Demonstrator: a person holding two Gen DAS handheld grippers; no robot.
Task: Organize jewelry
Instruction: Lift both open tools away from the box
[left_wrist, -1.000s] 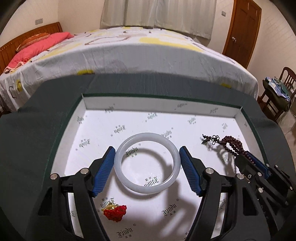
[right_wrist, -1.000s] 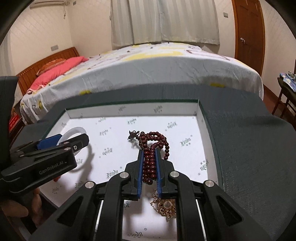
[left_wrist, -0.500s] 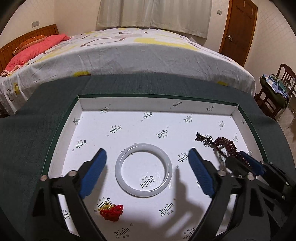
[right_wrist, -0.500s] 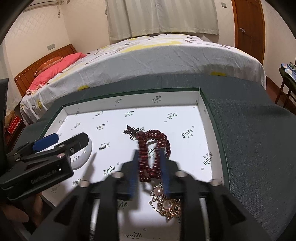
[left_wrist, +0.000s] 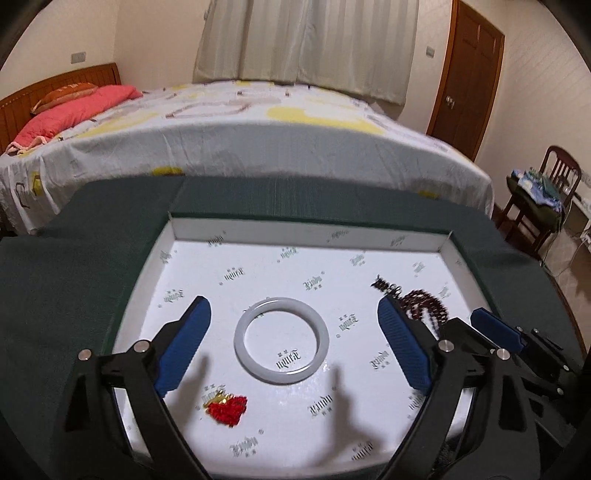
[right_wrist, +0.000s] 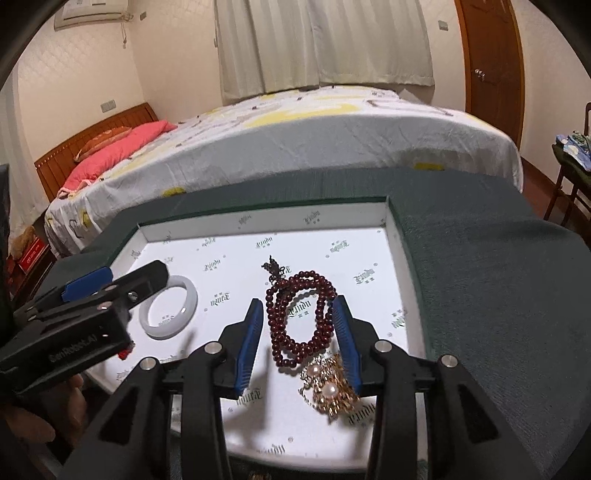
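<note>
Your left claw (left_wrist: 291, 347) stands apart above the white bangle (left_wrist: 281, 340), your right claw (right_wrist: 301, 343) apart around the bead strand (right_wrist: 301, 317); lift both straight up, snagging nothing.

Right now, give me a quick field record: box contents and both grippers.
box: white-lined open box on dark green cloth
white bangle: flat on the liner, between the left gripper pads, untouched
dark red beads: on the liner, between the right gripper pads, released
gold pearl piece: beside the beads
red charm: near the bangle
grippers: both open
</note>
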